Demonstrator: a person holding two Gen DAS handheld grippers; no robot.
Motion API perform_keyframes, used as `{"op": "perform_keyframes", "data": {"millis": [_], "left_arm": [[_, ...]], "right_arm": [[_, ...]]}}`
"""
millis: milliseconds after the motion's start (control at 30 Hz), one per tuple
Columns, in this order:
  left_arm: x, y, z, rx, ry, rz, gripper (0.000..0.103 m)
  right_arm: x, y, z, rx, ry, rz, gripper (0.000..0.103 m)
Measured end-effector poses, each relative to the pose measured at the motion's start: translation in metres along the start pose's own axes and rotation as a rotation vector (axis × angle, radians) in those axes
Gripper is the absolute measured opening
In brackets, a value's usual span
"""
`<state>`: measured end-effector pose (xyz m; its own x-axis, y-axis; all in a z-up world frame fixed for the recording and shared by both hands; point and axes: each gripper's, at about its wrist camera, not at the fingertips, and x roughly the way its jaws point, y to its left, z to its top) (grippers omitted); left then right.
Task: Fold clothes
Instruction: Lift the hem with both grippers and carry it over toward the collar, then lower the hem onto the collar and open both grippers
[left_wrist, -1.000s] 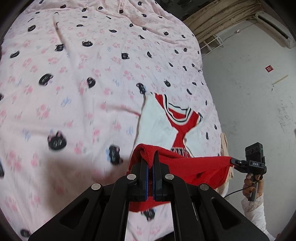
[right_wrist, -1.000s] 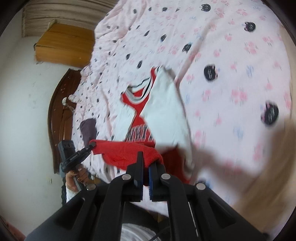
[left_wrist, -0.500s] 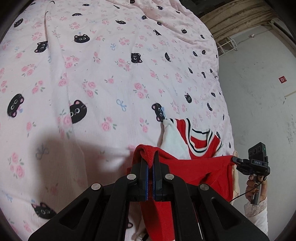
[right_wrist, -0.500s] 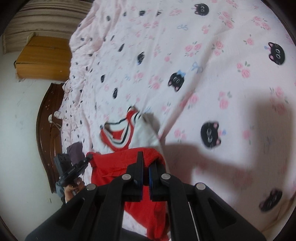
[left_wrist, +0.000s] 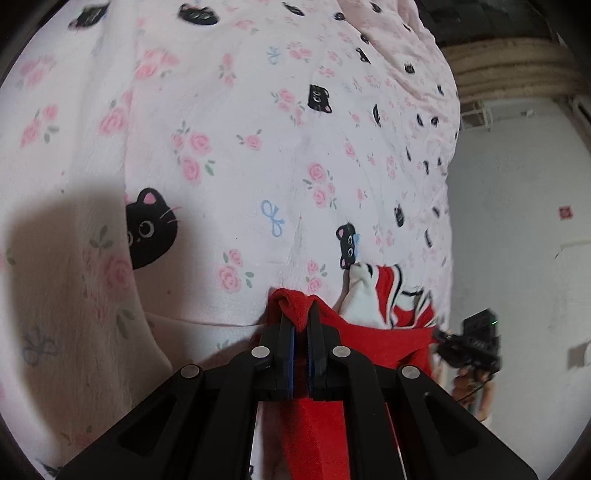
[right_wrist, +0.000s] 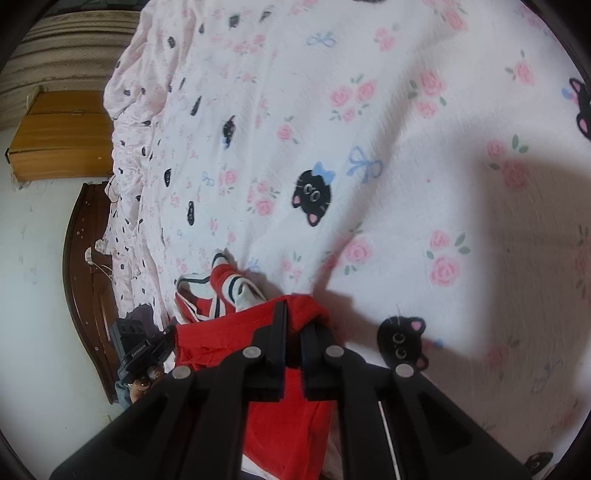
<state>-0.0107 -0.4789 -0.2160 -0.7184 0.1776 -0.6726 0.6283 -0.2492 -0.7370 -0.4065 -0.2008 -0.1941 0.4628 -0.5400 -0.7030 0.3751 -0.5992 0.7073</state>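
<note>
Basically both grippers are pinching the same red garment (left_wrist: 373, 332) over a bed. Left gripper (left_wrist: 300, 321): jaws pressed nearly together w/ a bunched fold of red fabric clamped between the blue-lined pads, cloth poking up above the tips. More red hangs down below the jaws, centre-bottom of the left wrist view. Right gripper (right_wrist: 293, 317): jaws likewise squeezed on a fold of the red cloth, fabric draped under and to the left of the fingers.

The garment's red edge is stretched between the two grippers; in the left wrist view it runs rightward to the right gripper (left_wrist: 443, 338), held by a hand (left_wrist: 467, 387) at frame right, partly blurred. In the right wrist view the edge runs leftward to the left gripper (right_wrist: 170, 330), w/ fingers of the other hand (right_wrist: 142, 386) just visible under it.

The far part of the garment, white panel and red w/ black-and-white striped neckline trim (left_wrist: 397, 286), lies on the bedsheet (left_wrist: 240, 155) just beyond the gripper tips, crumpled, touching the sheet. Same trim seen in the right view (right_wrist: 225, 288).

The bedsheet is pale pink, printed w/ black cat faces, pink roses, blue bows; wrinkled toward the far edge. Dark shadows fall on the sheet, left side in the left view, right side in the right view.

Bkgd: white wall (left_wrist: 517, 229) w/ a small red mark, dark wooden headboard (right_wrist: 83, 280), orange-brown wooden cabinet (right_wrist: 61, 136). Some motion blur in both views.
</note>
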Motion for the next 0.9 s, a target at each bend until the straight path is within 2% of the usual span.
{"op": "perform_keyframes", "data": {"millis": [133, 200, 233, 267, 333, 367, 467, 567, 733, 800, 900], "left_arm": [[-0.007, 0.01, 0.0, -0.056, -0.03, -0.088, 0.005], [-0.011, 0.019, 0.001, -0.123, -0.046, -0.17, 0.01], [-0.014, 0.026, 0.002, -0.181, -0.056, -0.229, 0.015], [-0.017, 0.031, 0.003, -0.22, -0.07, -0.258, 0.018], [-0.03, 0.041, 0.005, -0.282, -0.146, -0.271, 0.035], [-0.038, 0.046, 0.005, -0.306, -0.19, -0.269, 0.036], [-0.06, 0.043, 0.008, -0.266, -0.249, -0.218, 0.036], [-0.078, 0.026, 0.005, -0.142, -0.28, -0.137, 0.036], [-0.093, -0.032, -0.03, 0.227, -0.317, 0.097, 0.036], [-0.092, -0.049, -0.047, 0.35, -0.31, 0.158, 0.036], [-0.077, -0.074, -0.079, 0.501, -0.27, 0.2, 0.036]], "right_arm": [[-0.002, -0.001, 0.004, -0.005, -0.015, -0.012, 0.008], [-0.005, 0.001, 0.005, -0.005, -0.018, -0.01, 0.009], [-0.006, 0.002, 0.005, -0.005, -0.02, -0.012, 0.011], [-0.008, 0.003, 0.006, -0.005, -0.026, -0.017, 0.02], [-0.017, 0.002, 0.007, 0.014, -0.052, -0.024, 0.039], [-0.023, 0.001, 0.008, 0.028, -0.069, -0.025, 0.05], [-0.04, 0.005, 0.009, 0.016, -0.121, -0.047, 0.05], [-0.048, 0.023, 0.003, -0.089, -0.156, -0.146, 0.05], [-0.042, 0.074, -0.034, -0.43, -0.183, -0.353, 0.047], [-0.034, 0.09, -0.056, -0.554, -0.172, -0.39, 0.036], [-0.017, 0.113, -0.091, -0.704, -0.137, -0.393, 0.025]]}}
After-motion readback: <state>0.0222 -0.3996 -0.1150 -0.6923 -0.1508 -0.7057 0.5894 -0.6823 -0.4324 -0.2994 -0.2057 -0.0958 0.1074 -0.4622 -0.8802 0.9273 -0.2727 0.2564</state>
